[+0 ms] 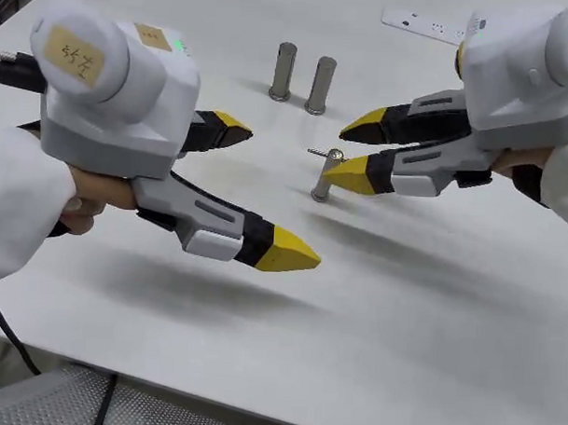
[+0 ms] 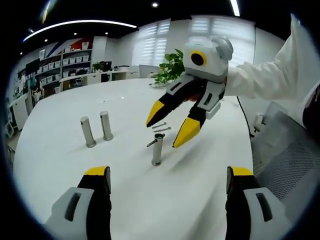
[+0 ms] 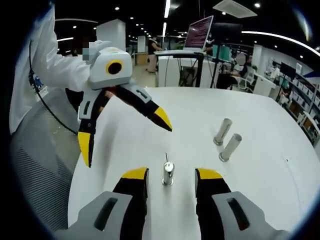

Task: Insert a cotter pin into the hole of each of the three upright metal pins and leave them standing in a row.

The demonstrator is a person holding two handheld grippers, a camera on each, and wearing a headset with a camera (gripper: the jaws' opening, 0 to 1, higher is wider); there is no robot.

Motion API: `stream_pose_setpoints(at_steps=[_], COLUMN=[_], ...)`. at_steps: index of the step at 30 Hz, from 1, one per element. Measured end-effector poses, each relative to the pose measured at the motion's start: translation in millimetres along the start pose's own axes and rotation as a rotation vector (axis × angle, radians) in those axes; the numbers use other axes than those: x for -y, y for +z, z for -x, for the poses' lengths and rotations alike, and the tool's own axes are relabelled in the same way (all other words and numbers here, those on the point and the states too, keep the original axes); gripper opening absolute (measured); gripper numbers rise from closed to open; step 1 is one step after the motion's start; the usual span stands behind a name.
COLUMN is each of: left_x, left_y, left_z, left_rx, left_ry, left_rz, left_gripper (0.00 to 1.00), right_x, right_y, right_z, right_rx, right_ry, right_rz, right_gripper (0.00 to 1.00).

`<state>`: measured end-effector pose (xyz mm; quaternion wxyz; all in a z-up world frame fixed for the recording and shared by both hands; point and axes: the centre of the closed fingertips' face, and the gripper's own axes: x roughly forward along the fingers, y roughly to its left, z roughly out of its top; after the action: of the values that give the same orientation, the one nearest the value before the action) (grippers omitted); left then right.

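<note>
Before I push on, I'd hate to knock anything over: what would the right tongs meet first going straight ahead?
Probably the near metal pin, with its cotter pin, standing just ahead between the open jaws; depth is unclear.

white table [image 1: 402, 301], potted plant [image 2: 172, 67], monitor [image 3: 197, 32]
</note>
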<state>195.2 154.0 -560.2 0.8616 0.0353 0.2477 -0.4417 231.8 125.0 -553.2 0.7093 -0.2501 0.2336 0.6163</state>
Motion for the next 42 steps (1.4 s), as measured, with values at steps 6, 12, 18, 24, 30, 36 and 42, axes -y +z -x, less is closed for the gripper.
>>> stream_pose_setpoints(at_steps=[6, 12, 18, 24, 30, 36, 42], left_x=[-0.4, 5.5, 10.8, 17.6, 15.2, 17.6, 11.8], left_y=[0.3, 6.7, 16.4, 18.9, 15.9, 14.9, 15.3], left_z=[3.9, 9.1, 6.5, 10.0, 15.1, 20.9, 24.8], left_rx=[-0.015, -0.004, 0.030, 0.038, 0.029, 0.017, 0.019], left_ry=[0.011, 0.022, 0.032, 0.039, 0.054, 0.058, 0.073], left_rz=[0.018, 0.027, 0.048, 0.063, 0.068, 0.059, 0.067], left_gripper=[0.95, 0.95, 0.95, 0.95, 0.95, 0.95, 0.95], right_x=[-6.7, -15.8, -17.5, -12.6, -15.1, -14.5, -19.8], right_y=[-5.6, -5.4, -17.5, -26.4, -28.7, -34.6, -36.0], right_z=[20.6, 40.8, 59.5, 78.5, 94.7, 109.8, 112.7], right_rx=[0.025, 0.080, 0.087, 0.117, 0.150, 0.183, 0.220], right_ry=[-0.052, -0.098, -0.172, -0.242, -0.290, -0.337, -0.339], right_rz=[-0.071, -0.140, -0.189, -0.255, -0.318, -0.367, -0.380], right_gripper=[0.48, 0.62, 0.82, 0.84, 0.87, 0.93, 0.96])
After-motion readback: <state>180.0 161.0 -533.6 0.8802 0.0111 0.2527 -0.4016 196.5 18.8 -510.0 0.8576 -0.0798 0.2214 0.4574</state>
